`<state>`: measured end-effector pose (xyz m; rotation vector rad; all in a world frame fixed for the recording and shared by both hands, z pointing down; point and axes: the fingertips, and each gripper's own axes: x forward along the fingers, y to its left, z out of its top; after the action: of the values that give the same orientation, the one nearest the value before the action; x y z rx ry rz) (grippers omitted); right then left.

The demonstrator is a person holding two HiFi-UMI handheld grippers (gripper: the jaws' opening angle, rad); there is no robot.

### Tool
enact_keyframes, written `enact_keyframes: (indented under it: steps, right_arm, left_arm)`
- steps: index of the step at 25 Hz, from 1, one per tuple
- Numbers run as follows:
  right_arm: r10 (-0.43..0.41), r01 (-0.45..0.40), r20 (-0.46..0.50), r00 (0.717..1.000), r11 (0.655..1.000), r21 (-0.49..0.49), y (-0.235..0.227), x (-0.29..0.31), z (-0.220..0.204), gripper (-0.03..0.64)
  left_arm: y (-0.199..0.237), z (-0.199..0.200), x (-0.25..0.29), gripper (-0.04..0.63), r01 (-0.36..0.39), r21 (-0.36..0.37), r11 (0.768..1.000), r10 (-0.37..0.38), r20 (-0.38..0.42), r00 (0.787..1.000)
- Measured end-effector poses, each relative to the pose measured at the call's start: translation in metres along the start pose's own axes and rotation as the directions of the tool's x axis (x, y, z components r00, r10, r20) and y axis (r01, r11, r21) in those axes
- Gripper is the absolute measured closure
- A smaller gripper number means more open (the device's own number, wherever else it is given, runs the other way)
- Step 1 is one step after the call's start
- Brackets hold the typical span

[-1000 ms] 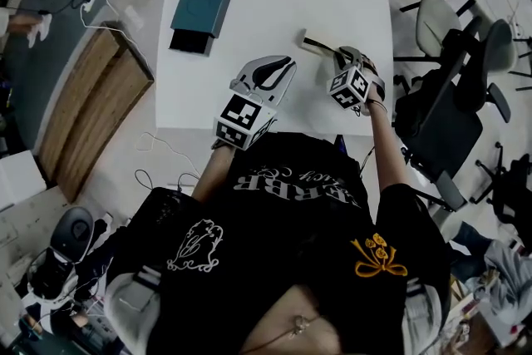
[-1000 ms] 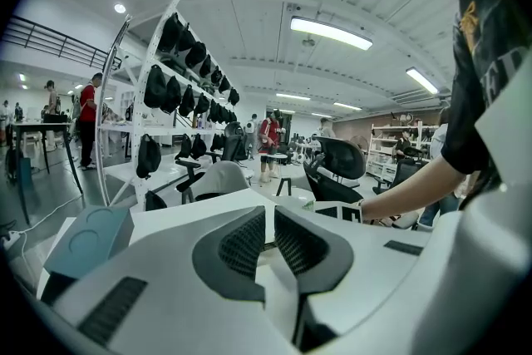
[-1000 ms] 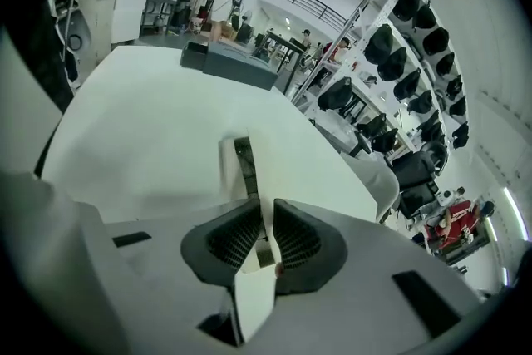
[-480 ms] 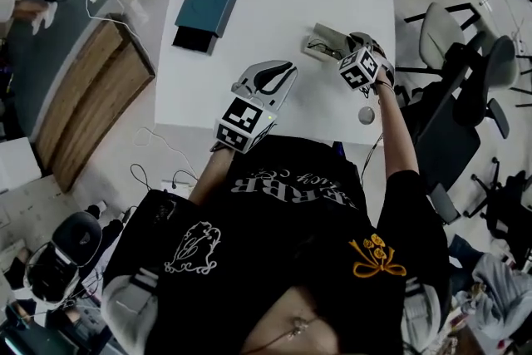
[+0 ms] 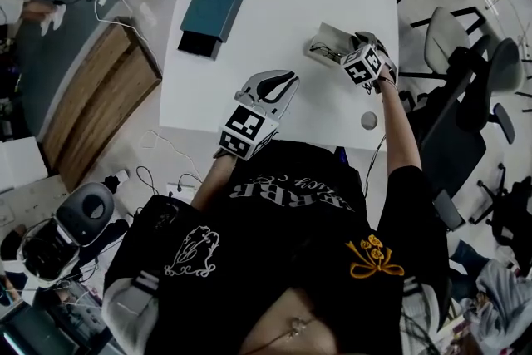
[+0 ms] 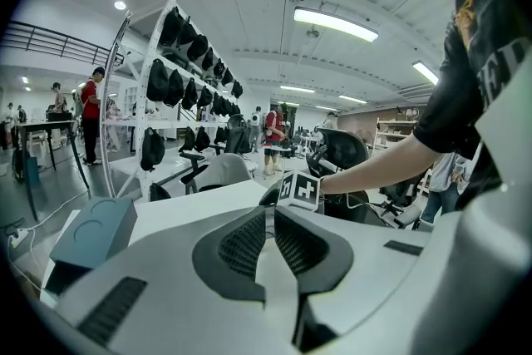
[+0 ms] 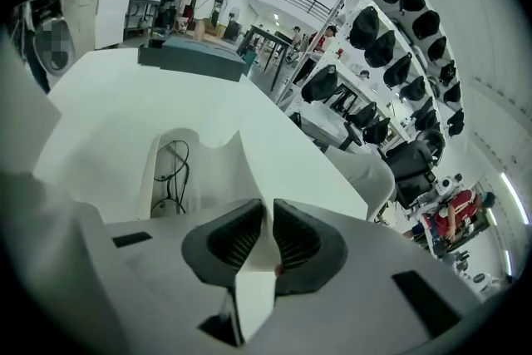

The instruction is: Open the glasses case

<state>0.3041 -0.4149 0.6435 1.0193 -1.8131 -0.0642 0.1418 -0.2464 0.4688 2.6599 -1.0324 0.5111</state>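
Note:
The white glasses case [image 5: 325, 39] lies open at the table's right side, with dark glasses [image 5: 327, 54] inside. My right gripper [image 5: 349, 48] is at the case's near right edge. In the right gripper view the case's raised lid flap [image 7: 241, 166] runs between the pads of my right gripper [image 7: 266, 233]; the jaws are opening, though the pads still touch the flap. The glasses [image 7: 170, 175] lie in the tray to the left. My left gripper [image 5: 273, 86] rests on the table's near middle, shut and empty, with its pads [image 6: 249, 241] nearly together.
A teal box [image 5: 214, 4] sits at the far left of the white table [image 5: 274, 12]. A small round grey thing [image 5: 368, 120] lies near the front right edge. Office chairs [image 5: 449, 37] crowd the right side. A wooden board [image 5: 100, 104] lies on the floor to the left.
The right gripper moved toward the table's right edge with the case's lid, and the case now stands open with the glasses showing. The left gripper stayed put.

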Motion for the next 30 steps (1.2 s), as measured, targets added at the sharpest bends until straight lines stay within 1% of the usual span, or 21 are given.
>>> enact_keyframes:
  steps: [6, 8, 10, 12, 14, 18, 23, 27, 30]
  right_arm:
    - [0.01, -0.02, 0.071, 0.997, 0.989, 0.144, 0.007, -0.022, 0.005, 0.546]
    - [-0.002, -0.018, 0.104, 0.995, 0.979, 0.201, 0.008, -0.032, 0.008, 0.546]
    - [-0.016, -0.023, 0.142, 0.99, 0.962, 0.272, 0.01, -0.046, 0.014, 0.549]
    - [-0.03, -0.036, 0.18, 0.983, 0.936, 0.351, 0.015, -0.064, 0.018, 0.549]
    - [-0.047, -0.056, 0.226, 0.973, 0.901, 0.431, 0.02, -0.083, 0.022, 0.552]
    - [-0.078, -0.118, 0.305, 0.949, 0.812, 0.572, 0.036, -0.116, 0.026, 0.557]
    - [-0.088, -0.176, 0.352, 0.932, 0.739, 0.651, 0.061, -0.147, 0.025, 0.563]
    - [-0.102, -0.225, 0.388, 0.916, 0.669, 0.708, 0.084, -0.178, 0.031, 0.564]
    - [-0.113, -0.247, 0.408, 0.906, 0.641, 0.727, 0.101, -0.2, 0.038, 0.566]
  left_arm:
    - [-0.008, 0.001, 0.003, 0.548, 0.015, 0.0, 1.0, -0.015, 0.006, 1.0]
    - [-0.008, 0.001, 0.004, 0.548, 0.02, -0.001, 1.0, -0.02, 0.006, 1.0]
    - [-0.007, 0.001, 0.003, 0.548, 0.022, -0.006, 1.0, -0.022, 0.005, 1.0]
    - [-0.008, -0.002, 0.001, 0.548, 0.019, -0.013, 1.0, -0.019, 0.0, 1.0]
    - [-0.012, -0.005, 0.001, 0.548, 0.017, -0.017, 1.0, -0.017, -0.01, 1.0]
    - [-0.017, -0.01, 0.001, 0.548, 0.031, -0.02, 0.999, -0.032, -0.027, 0.999]
    - [-0.019, -0.013, -0.008, 0.548, 0.047, -0.013, 0.999, -0.047, -0.034, 0.998]
    - [-0.019, -0.015, -0.026, 0.548, 0.059, 0.001, 0.998, -0.059, -0.031, 0.998]
    - [-0.02, -0.016, -0.042, 0.548, 0.063, 0.01, 0.998, -0.063, -0.019, 0.998]
